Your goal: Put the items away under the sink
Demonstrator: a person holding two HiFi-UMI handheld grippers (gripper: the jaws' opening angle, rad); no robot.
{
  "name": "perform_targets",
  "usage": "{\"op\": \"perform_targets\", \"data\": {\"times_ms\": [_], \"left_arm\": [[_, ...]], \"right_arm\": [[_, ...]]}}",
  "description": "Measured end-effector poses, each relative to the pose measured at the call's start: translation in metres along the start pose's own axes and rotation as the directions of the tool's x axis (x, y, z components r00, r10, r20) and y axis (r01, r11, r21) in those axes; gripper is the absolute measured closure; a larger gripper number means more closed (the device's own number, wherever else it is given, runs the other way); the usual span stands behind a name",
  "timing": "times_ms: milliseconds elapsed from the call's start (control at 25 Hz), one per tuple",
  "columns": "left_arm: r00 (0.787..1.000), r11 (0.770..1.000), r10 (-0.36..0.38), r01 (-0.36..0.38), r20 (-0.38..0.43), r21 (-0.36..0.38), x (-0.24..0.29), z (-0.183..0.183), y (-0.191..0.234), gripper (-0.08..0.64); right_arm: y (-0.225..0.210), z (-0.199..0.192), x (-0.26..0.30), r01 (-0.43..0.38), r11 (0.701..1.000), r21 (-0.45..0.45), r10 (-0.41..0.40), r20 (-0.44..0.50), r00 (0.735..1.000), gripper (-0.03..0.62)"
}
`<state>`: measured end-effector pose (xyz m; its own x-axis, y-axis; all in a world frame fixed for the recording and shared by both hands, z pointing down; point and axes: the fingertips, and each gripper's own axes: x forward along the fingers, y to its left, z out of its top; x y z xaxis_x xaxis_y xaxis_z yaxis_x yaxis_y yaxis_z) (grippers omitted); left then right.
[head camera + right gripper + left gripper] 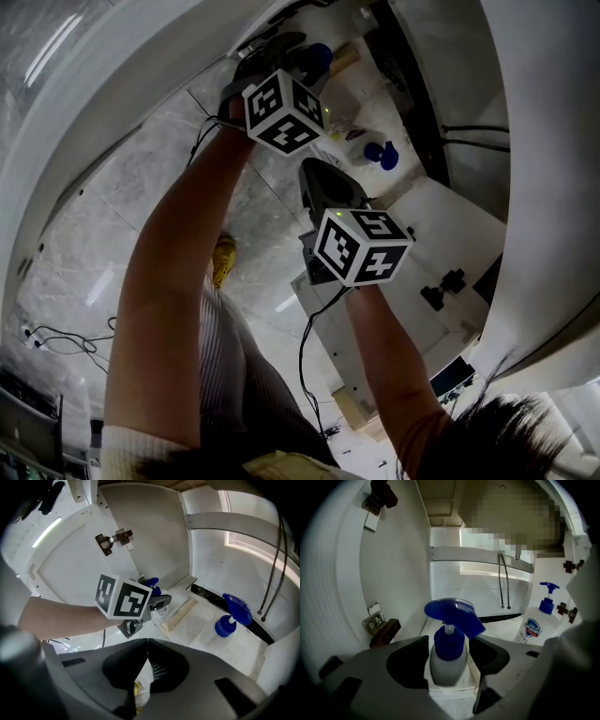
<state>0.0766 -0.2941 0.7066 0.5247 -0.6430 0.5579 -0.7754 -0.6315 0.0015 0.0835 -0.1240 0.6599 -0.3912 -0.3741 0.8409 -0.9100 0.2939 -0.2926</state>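
Note:
A grey pump bottle with a blue pump head stands upright at the front edge of the under-sink cabinet floor. My left gripper is open around it, one jaw on each side and a gap on the right. From the right gripper view, this gripper reaches into the cabinet by its left wall. A second white bottle with a blue pump stands further in, to the right. My right gripper hangs back outside the cabinet, shut with nothing in it.
The cabinet door stands open at the left, with hinges on it. Two hoses hang down the back wall. A pale wooden strip lies along the cabinet's front edge. Cables lie on the marble floor.

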Motion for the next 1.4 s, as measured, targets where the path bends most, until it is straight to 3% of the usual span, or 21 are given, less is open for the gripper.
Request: {"op": "perform_targets", "data": {"times_ms": [360,680,1000,1400], "left_arm": [[0.998,0.998,-0.02,0.023,-0.057,0.052,-0.033,-0.013,-0.01,0.273],[0.996,0.998,-0.034,0.038,-0.081,0.05,-0.073,-0.015,-0.017,0.275],[0.994,0.999,-0.028,0.027,-0.103,-0.018,-0.117,-0.013,-0.027,0.275],[0.991,0.992,-0.086,0.076,-0.1,-0.101,-0.185,-0.003,-0.06,0.275]], "right_arm": [[0.016,-0.003,-0.012,-0.02,1.0,0.005,0.02,-0.006,1.0,0.566],[0.024,-0.01,-0.033,0.006,0.999,0.032,-0.006,-0.005,1.0,0.566],[0.035,-0.015,-0.062,0.017,0.998,0.055,-0.017,0.001,1.0,0.566],[0.051,-0.008,-0.099,0.012,0.995,0.096,-0.015,0.033,0.999,0.566]]}}
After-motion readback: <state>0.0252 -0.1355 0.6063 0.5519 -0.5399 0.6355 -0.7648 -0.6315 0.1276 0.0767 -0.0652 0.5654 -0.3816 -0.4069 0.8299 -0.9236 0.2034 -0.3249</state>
